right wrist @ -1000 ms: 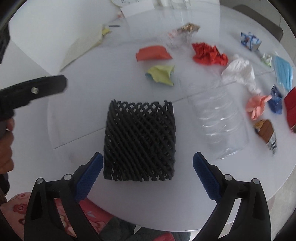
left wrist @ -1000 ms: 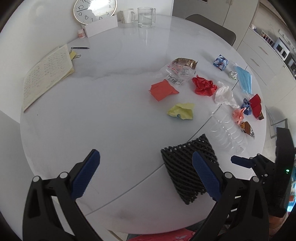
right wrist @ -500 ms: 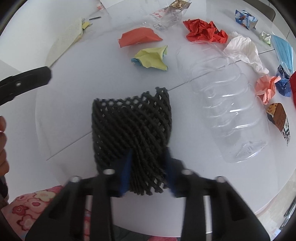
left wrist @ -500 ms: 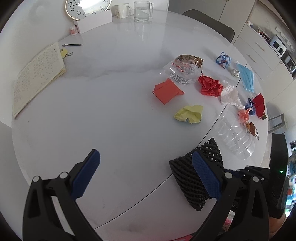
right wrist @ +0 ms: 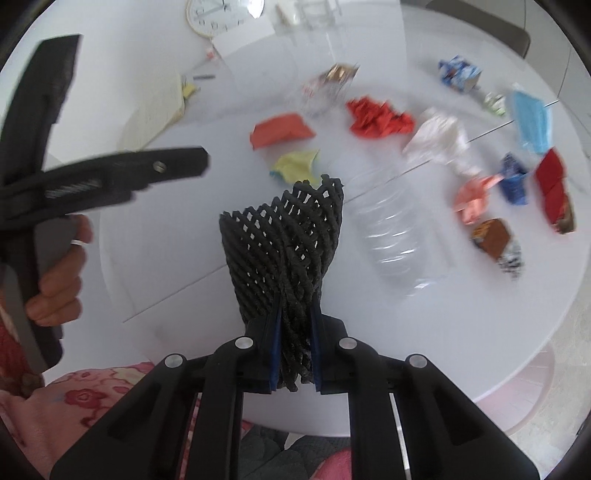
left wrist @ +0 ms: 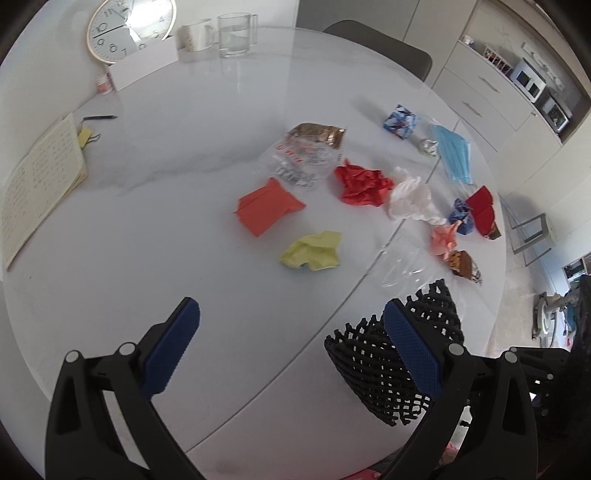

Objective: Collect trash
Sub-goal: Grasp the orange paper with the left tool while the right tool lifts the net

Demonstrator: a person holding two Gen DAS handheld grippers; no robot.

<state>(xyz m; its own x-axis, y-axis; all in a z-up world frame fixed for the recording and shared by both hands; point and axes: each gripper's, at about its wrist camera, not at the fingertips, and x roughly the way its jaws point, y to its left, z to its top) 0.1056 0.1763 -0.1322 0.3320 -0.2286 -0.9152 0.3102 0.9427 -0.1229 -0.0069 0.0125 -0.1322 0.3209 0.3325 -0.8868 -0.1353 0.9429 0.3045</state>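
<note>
My right gripper (right wrist: 295, 350) is shut on a black foam net sleeve (right wrist: 288, 247) and holds it lifted above the white round table (right wrist: 184, 266). The sleeve also shows in the left wrist view (left wrist: 373, 369), behind my right finger. My left gripper (left wrist: 291, 343) is open and empty over the table's near side; it also shows in the right wrist view (right wrist: 110, 173). Trash lies beyond: yellow paper (left wrist: 314, 251), orange paper (left wrist: 267, 206), red crumpled paper (left wrist: 364, 181), white tissue (left wrist: 412, 197), a clear plastic bottle (right wrist: 399, 236).
A blue face mask (left wrist: 454, 151), small wrappers (left wrist: 463, 264), a clear snack bag (left wrist: 306, 155) and a blue carton (left wrist: 399, 120) lie at the right. A notebook (left wrist: 37, 184), clock (left wrist: 129, 27), mug (left wrist: 195, 33) and glass jug (left wrist: 236, 33) stand at the far side.
My right gripper closed on the black net sleeve and lifted it off the table. The left gripper stayed open and shifted slightly.
</note>
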